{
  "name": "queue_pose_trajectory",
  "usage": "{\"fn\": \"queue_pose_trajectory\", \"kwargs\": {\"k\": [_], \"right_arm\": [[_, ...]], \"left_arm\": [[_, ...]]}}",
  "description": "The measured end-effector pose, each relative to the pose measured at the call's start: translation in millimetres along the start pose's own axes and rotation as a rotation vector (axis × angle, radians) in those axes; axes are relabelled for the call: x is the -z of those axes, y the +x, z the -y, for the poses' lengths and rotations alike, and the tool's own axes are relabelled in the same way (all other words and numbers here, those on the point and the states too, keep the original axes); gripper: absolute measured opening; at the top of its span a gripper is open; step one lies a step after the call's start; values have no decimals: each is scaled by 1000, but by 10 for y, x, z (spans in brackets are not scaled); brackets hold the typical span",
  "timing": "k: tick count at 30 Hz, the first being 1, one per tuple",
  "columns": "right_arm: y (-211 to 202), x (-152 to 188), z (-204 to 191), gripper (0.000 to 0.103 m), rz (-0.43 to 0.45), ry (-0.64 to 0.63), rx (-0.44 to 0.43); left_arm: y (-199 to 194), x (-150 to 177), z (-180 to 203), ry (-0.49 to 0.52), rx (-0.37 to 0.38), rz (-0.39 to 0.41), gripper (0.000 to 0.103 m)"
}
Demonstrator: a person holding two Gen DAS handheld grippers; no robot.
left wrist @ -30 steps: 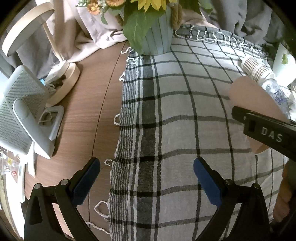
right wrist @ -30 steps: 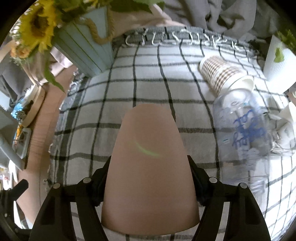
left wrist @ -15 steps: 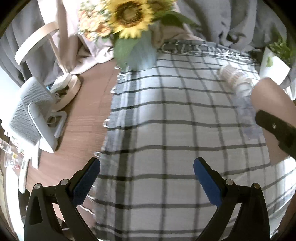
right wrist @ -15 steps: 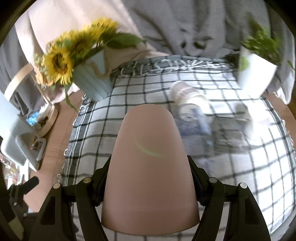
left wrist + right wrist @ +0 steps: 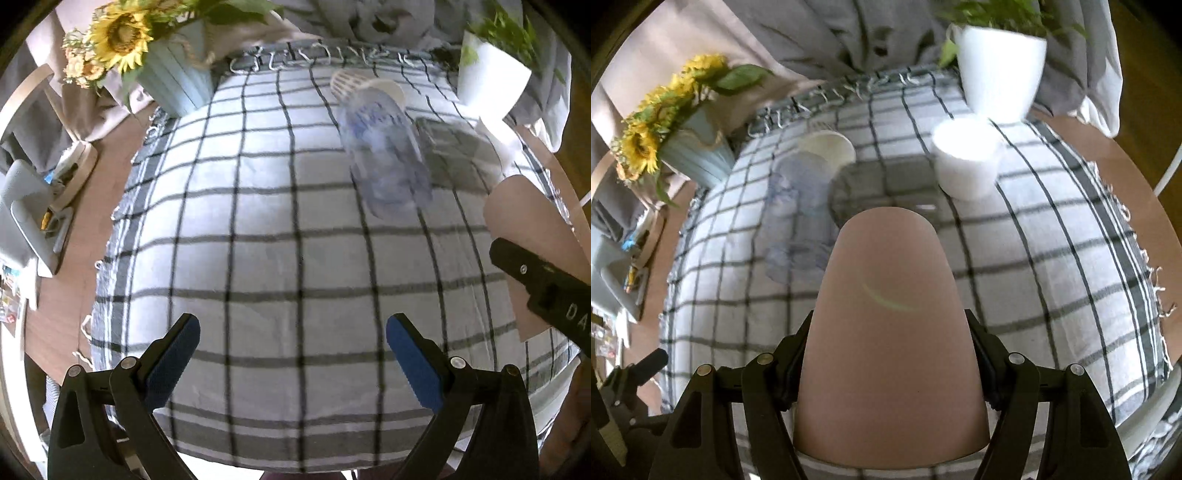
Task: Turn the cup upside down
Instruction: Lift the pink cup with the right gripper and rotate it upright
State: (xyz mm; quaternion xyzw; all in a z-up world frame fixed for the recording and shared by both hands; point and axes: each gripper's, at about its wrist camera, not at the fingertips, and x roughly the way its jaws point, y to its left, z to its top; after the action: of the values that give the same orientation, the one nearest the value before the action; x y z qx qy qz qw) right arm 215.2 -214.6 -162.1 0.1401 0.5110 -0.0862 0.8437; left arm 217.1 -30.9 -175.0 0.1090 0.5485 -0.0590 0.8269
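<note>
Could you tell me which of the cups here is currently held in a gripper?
The pink cup, clamped between the right gripper jaws. The patterned paper cup and the clear cup lie on the checked cloth.

Black plastic left tongs (image 5: 293, 354), blue pads (image 5: 173, 360), silver screws, right tongs (image 5: 892, 369) all black

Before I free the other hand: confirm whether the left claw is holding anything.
No: the left claw is open, only the checked cloth showing between its blue pads.

Home: checked tablecloth (image 5: 258, 236), sunflower vase (image 5: 177, 74).
</note>
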Motion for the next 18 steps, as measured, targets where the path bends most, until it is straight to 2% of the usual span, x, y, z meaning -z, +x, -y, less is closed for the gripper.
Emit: {"fn": "queue_pose_trajectory", "kwargs": {"k": [11, 18], "right_arm": [[285, 146, 63, 72, -84, -95, -77], [374, 233, 58, 72, -116, -96, -94]], "left_arm": [[126, 172, 0, -93, -70, -64, 103], [154, 264, -49, -125, -90, -95, 103]]}}
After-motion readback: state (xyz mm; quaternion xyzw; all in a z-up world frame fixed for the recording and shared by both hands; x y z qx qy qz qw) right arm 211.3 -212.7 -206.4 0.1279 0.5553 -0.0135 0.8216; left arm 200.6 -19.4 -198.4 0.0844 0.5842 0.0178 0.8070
